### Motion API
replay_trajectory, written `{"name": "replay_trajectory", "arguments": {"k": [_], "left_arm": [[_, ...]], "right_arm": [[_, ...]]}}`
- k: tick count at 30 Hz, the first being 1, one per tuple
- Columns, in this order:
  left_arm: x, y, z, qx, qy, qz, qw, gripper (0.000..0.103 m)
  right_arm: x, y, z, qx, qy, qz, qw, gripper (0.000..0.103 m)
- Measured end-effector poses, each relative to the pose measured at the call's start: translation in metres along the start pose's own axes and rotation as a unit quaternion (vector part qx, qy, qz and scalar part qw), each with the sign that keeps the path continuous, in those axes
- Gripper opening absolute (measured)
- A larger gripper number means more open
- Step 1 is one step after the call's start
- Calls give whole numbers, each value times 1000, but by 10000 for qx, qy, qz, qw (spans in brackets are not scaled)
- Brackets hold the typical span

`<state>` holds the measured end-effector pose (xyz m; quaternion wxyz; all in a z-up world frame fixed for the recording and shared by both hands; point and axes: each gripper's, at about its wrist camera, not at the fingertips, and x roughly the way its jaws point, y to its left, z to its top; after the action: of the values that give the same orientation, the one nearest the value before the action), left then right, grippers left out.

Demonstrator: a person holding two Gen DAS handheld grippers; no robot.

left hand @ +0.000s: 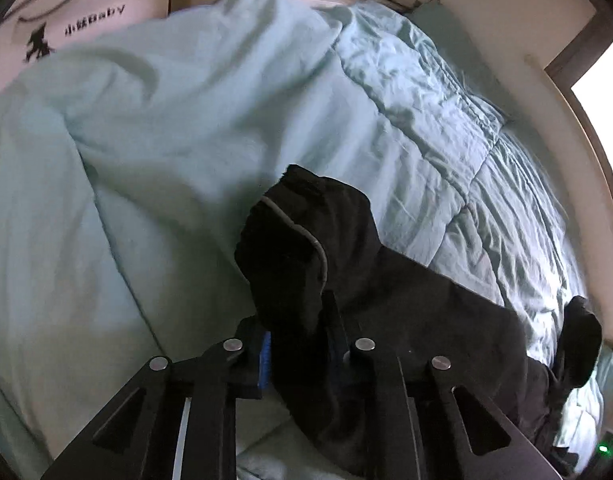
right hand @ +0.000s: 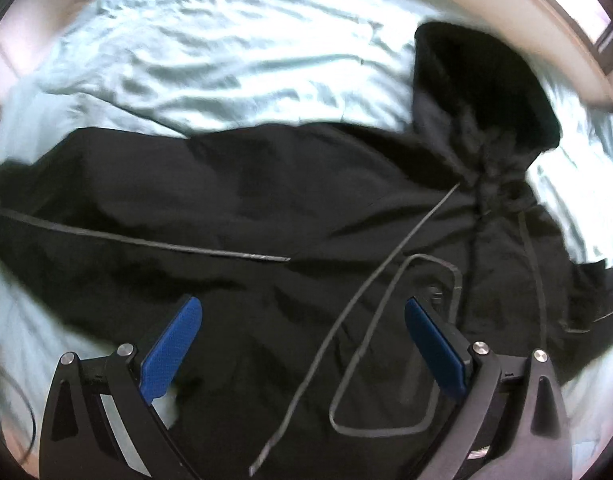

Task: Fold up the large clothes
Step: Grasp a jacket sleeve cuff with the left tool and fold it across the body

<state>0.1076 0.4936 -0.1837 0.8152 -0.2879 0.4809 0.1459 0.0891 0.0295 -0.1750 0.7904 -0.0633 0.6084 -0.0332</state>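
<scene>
Beyond the black jacket (right hand: 266,208) the bed (right hand: 210,44) lies open for my claw; the bunched quilt (left hand: 154,128) and the wall (left hand: 506,20) block the far side.

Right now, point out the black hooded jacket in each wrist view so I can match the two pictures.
Left wrist: the black hooded jacket fills the lower centre and trails to the lower right, a bunched part pinched in the left gripper.
Right wrist: it spreads across the middle, hood at upper right, beneath the open right gripper.
Shared landmark: the pale green quilt under it.
</scene>
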Motion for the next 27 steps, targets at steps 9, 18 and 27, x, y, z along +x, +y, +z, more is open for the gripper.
{"name": "replay_trajectory", "arguments": {"k": [9, 18, 27], "left_arm": [[-96, -85, -9, 1459, -768, -931, 9819, 18], [-147, -235, -108, 2938, -490, -2351, 9252, 17], [-95, -383, -243, 3912, 736, -2960, 8683, 18]], "right_arm": [[49, -20, -5, 327, 573, 392, 9970, 97], [-37, -106, -42, 952, -359, 869, 9910, 97], [-86, -201, -86, 1595, -419, 507, 9850, 97]]}}
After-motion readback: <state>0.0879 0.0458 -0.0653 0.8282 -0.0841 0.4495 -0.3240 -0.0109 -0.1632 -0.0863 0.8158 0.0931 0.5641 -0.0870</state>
